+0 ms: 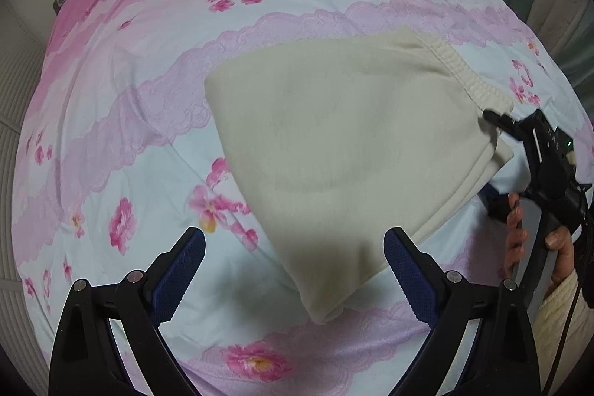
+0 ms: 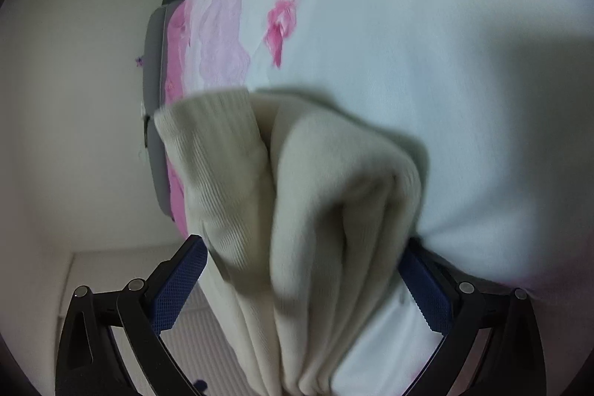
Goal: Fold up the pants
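The left tool [image 1: 293, 247] is spread wide, with nothing between its blue pads [image 1: 185, 270]. It hangs just above the bed sheet [image 1: 111, 106], and the near corner of the pants [image 1: 334, 151] lies between its two fingers but does not touch them.

The right tool [image 2: 304, 262] has its blue pads [image 2: 178, 288] far apart too. A thick bunch of the cream pants [image 2: 315, 203] sits between them. The ribbed band of the pants [image 2: 211, 154] sticks up on one side of the bunch. I cannot tell if the pads are pressing the cloth. In the left wrist view, the right tool [image 1: 493, 117] touches the far edge of the pants, near the stretchy waistband [image 1: 464, 69], and a hand [image 1: 534, 240] holds its handle.

The pants are folded into a flat cream pile on the bed. The sheet is pale blue with pink flowers and purple lace bands.
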A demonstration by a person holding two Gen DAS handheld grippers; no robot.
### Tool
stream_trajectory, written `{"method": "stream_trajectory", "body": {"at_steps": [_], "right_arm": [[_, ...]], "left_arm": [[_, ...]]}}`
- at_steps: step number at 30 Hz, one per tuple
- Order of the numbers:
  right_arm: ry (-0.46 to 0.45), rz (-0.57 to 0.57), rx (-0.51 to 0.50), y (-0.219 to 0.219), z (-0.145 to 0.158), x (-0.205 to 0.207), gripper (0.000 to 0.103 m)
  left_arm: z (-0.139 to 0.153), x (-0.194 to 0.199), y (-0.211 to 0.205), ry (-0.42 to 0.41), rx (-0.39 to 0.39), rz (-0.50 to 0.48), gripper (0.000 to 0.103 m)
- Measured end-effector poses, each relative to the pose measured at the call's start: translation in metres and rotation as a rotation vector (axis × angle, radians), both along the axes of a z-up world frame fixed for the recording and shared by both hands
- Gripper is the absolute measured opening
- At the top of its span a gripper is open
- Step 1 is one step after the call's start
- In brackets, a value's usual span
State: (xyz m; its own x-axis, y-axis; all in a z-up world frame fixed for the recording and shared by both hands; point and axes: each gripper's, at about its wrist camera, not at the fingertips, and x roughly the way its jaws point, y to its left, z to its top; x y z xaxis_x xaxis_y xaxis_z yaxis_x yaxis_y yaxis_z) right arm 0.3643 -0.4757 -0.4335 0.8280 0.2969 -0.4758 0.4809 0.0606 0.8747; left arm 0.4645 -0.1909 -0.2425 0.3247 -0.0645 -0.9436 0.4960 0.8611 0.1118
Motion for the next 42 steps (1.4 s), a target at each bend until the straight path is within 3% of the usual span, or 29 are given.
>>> {"method": "stream_trajectory", "body": {"at_steps": [3,6,9,14,16,18,20,24,31,38,41,42], "right_arm": [[-0.010,-0.034,-0.054,-0.012,0.008,0.010,0.103],[0.055,-0.023,-0.061,-0.016,0.005,0.026,0.103],[0.105,0.045,-0.169,-0.005,0.014,0.039,0.103],[0.204,0.055,-0.174,-0.002,0.021,0.056,0.102],[0.246,0.080,-0.198,-0.004,0.027,0.064,0.097],[0.285,0.109,-0.226,-0.007,0.031,0.071,0.082],[0.331,0.138,-0.257,-0.004,0.033,0.074,0.073],[0.352,0.184,-0.314,0.000,0.042,0.073,0.065],[0.399,0.215,-0.396,0.009,0.048,0.089,0.064],[0.396,0.222,-0.387,0.003,0.044,0.073,0.064],[0.399,0.223,-0.373,0.003,0.044,0.075,0.064],[0.400,0.225,-0.372,0.002,0.044,0.075,0.064]], "left_arm": [[-0.001,0.005,-0.001,-0.021,0.006,-0.020,0.098],[-0.007,0.018,0.002,-0.006,-0.022,0.000,0.098],[-0.013,0.033,0.013,0.025,-0.066,0.058,0.098],[-0.023,0.060,0.030,0.062,-0.129,0.111,0.098],[-0.027,0.071,0.035,0.087,-0.170,0.110,0.098],[-0.033,0.085,0.038,0.120,-0.219,0.110,0.098],[-0.037,0.098,0.041,0.140,-0.261,0.119,0.098],[-0.050,0.129,0.045,0.182,-0.329,0.144,0.098],[-0.096,0.168,0.045,0.332,-0.414,0.172,0.098],[-0.119,0.184,0.020,0.423,-0.498,0.181,0.100],[-0.119,0.190,0.015,0.429,-0.473,0.209,0.089],[-0.117,0.190,0.013,0.433,-0.456,0.210,0.079]]}}
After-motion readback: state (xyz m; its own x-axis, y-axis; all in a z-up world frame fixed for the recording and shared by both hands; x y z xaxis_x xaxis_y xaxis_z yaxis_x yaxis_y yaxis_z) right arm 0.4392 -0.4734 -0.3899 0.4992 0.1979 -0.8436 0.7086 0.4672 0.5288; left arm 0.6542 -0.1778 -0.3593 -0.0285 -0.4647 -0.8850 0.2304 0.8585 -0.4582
